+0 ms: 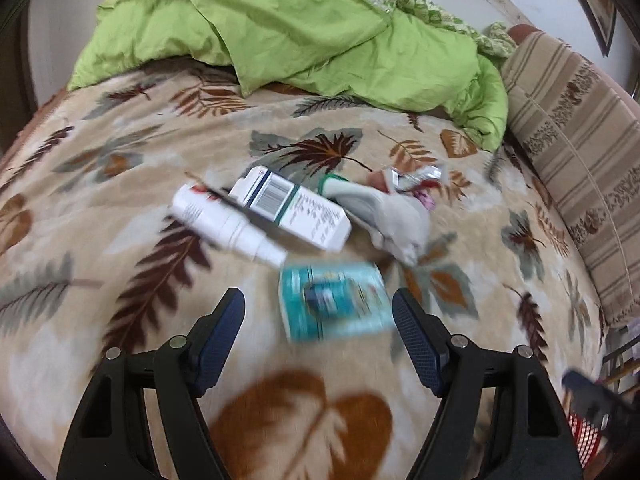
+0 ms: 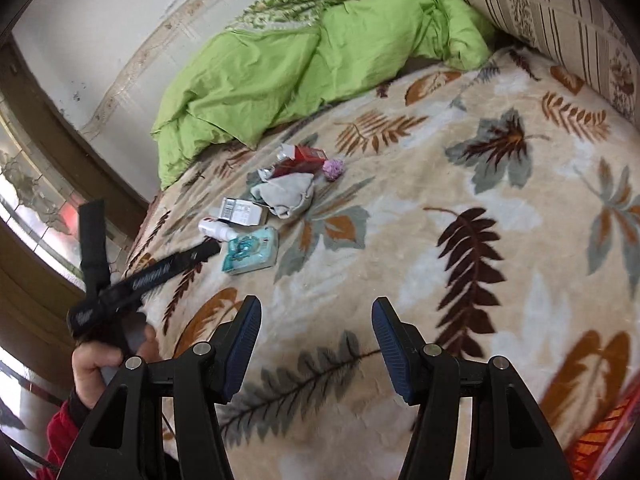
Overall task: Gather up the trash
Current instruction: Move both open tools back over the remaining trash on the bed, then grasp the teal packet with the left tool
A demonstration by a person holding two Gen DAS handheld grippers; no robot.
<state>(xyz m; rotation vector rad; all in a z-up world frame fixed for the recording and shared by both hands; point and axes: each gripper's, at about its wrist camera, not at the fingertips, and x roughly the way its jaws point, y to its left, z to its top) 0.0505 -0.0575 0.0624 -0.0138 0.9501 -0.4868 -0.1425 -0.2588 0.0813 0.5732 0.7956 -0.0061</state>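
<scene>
Left claw [image 1: 319, 308] spread above teal packet [image 1: 334, 304], right claw [image 2: 317, 320] spread and empty over leaf-print bed blanket [image 2: 460, 184], white bottle [image 1: 224, 220] beside carton [image 1: 292, 208].

Fleecy leaf-print blanket [image 1: 120, 184], smooth green cloth duvet [image 1: 304, 32], glossy white plastic bottle [image 1: 224, 224], printed cardboard box [image 1: 296, 208]

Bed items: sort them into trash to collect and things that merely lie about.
Trash:
- teal blister pack
- white bottle
- white carton
- crumpled grey cloth
- red packet
- purple wad

Lying about:
- green duvet
- leaf-print blanket
- striped cushion
</scene>
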